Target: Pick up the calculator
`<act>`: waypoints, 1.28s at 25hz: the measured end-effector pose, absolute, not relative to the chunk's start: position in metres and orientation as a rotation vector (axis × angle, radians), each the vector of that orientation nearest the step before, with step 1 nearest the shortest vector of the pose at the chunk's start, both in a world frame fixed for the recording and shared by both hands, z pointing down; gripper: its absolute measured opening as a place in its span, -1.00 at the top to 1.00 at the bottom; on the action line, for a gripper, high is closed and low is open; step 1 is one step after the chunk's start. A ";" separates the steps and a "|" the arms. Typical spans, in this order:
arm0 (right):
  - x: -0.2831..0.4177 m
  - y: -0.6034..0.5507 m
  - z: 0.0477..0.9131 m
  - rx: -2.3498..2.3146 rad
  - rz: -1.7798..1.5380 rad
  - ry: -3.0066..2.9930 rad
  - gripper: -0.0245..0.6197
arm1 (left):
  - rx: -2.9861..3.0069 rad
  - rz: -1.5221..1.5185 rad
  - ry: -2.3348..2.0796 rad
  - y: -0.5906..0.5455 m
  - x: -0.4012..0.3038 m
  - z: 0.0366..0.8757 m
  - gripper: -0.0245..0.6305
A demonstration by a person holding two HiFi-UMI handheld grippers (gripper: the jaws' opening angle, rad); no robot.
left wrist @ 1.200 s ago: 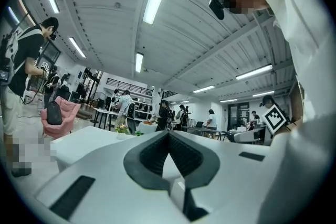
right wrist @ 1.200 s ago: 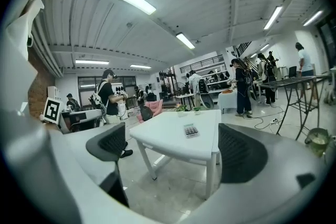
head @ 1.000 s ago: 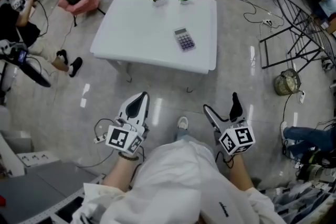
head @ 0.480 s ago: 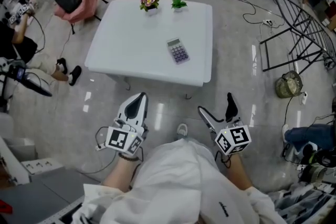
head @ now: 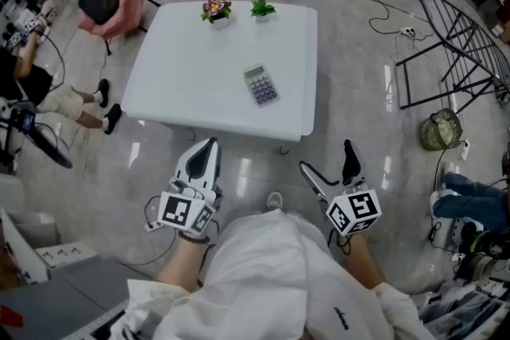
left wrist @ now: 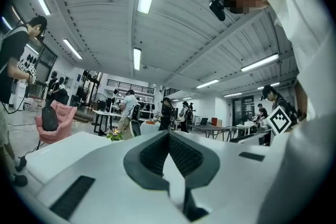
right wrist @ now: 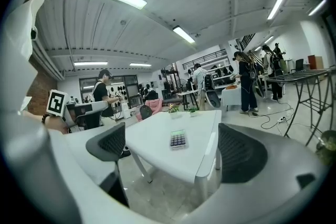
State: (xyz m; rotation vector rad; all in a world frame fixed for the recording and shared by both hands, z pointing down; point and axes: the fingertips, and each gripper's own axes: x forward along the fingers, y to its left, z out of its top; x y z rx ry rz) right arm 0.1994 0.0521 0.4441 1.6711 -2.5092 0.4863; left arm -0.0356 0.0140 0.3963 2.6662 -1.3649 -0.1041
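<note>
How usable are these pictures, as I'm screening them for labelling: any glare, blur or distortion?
Head view: evenly lit and sharp on the calculator, glare streaks on the glossy floor. Left gripper view: heavy fisheye bending, dark corners, jaws soft up close. Right gripper view: same bending, calculator small but clear.

calculator (head: 260, 84) on table (head: 175, 84), flower pot (head: 216, 9) and plant (head: 262, 9) at far edge, left gripper (head: 208, 146) and right gripper (head: 325, 156) before it

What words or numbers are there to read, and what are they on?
None can be read.
Calculator: keys too small to read.
White shirt: small dark print, too blurred.
Left gripper and right gripper: cube markers are square patterns, no letters.
</note>
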 end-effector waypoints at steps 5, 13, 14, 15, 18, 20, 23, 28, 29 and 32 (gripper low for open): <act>0.198 0.043 0.452 1.635 0.507 -2.513 -0.76 | 2.640 -0.077 -1.373 0.010 -0.032 0.405 0.88; 0.189 0.024 0.463 1.605 0.535 -2.494 -0.76 | 2.639 -0.069 -1.349 -0.012 -0.030 0.410 0.88; 0.188 0.019 0.463 1.603 0.539 -2.491 -0.76 | 2.641 -0.072 -1.345 -0.018 -0.030 0.410 0.88; 0.186 0.014 0.464 1.600 0.544 -2.489 -0.76 | 2.645 -0.075 -1.342 -0.023 -0.031 0.409 0.88; 0.178 -0.005 0.466 1.589 0.543 -2.479 -0.76 | 2.650 -0.080 -1.332 -0.044 -0.035 0.411 0.88; 0.172 -0.020 0.467 1.584 0.548 -2.470 -0.76 | 2.634 -0.082 -1.320 -0.060 -0.039 0.416 0.88; 0.160 -0.044 0.469 1.569 0.554 -2.461 -0.76 | 2.608 -0.051 -1.320 -0.086 -0.044 0.426 0.88; 0.143 -0.090 0.478 1.541 0.562 -2.430 -0.76 | 2.546 0.038 -1.312 -0.131 -0.047 0.453 0.88; 0.137 -0.100 0.481 1.536 0.556 -2.419 -0.76 | 2.538 0.051 -1.300 -0.139 -0.049 0.458 0.88; 0.121 -0.125 0.492 1.517 0.577 -2.390 -0.76 | 2.535 0.089 -1.254 -0.160 -0.049 0.471 0.88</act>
